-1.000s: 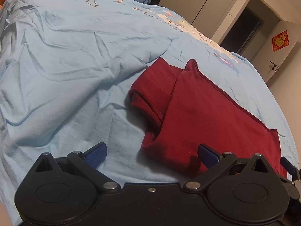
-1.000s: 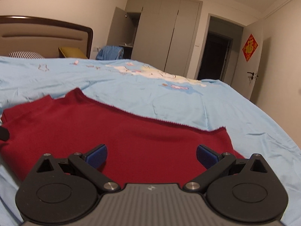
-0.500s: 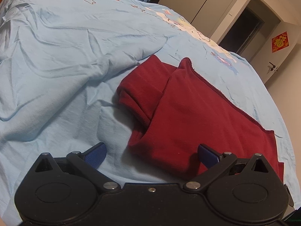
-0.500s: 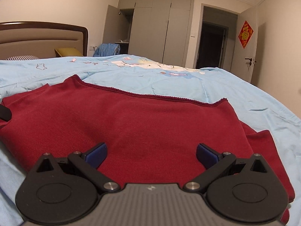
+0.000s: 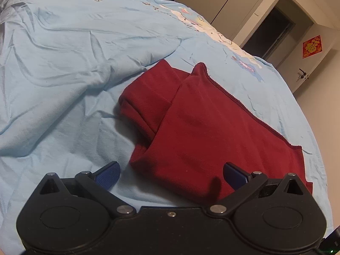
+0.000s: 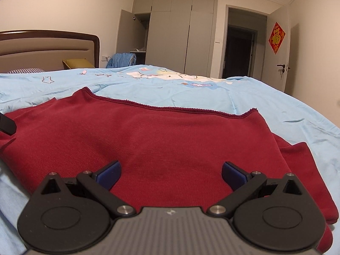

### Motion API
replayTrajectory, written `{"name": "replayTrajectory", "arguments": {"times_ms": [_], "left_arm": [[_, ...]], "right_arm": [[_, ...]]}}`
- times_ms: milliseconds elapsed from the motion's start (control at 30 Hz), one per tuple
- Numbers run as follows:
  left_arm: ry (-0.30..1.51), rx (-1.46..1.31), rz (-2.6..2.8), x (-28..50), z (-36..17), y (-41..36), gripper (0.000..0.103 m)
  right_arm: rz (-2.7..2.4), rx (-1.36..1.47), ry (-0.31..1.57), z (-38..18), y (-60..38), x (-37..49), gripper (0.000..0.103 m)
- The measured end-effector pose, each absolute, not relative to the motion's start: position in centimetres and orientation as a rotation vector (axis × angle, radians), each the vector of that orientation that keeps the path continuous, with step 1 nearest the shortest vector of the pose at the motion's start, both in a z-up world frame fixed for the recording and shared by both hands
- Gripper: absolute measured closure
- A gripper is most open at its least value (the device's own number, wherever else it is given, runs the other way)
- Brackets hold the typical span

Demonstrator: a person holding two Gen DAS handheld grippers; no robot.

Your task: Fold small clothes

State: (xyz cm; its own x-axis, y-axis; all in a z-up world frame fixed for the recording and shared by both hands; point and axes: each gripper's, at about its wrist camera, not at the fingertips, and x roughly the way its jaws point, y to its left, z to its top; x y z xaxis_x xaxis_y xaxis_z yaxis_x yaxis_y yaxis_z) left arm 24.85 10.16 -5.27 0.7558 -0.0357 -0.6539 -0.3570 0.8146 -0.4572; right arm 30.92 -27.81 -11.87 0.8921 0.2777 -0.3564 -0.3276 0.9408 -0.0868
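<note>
Dark red knit garment (image 5: 204, 127), partly folded, flat on blue bed sheet (image 5: 63, 63); sleeve doubled under at left end, hemmed edge away from cameras. Left tool (image 5: 171, 173) spread wide, empty, over near left corner. Right tool (image 6: 171, 173) likewise apart, empty, low above cloth middle. Likely positioned for next fold.

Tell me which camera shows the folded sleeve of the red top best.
The left wrist view. There the sleeve lies folded beside the body of the red top, clear of the open jaws. The right wrist view shows mostly the body and hem, with only a sliver of sleeve at the far left.
</note>
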Motion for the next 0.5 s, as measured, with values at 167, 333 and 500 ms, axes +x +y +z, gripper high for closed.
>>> {"name": "replayTrajectory", "arguments": {"times_ms": [167,333,500], "left_arm": [[0.678,-0.610,0.161,25.5,-5.0,10.2,0.004],[0.661,-0.646,0.184,26.1,-4.8,10.8,0.015],[0.669,-0.656,0.192,26.6,-5.3,11.2,0.018]], "right_arm": [[0.316,-0.146,0.348,-11.9,-27.8,30.9,0.000],[0.315,-0.145,0.349,-11.8,-27.8,30.9,0.000],[0.313,-0.143,0.358,-11.7,-27.7,30.9,0.000]]}}
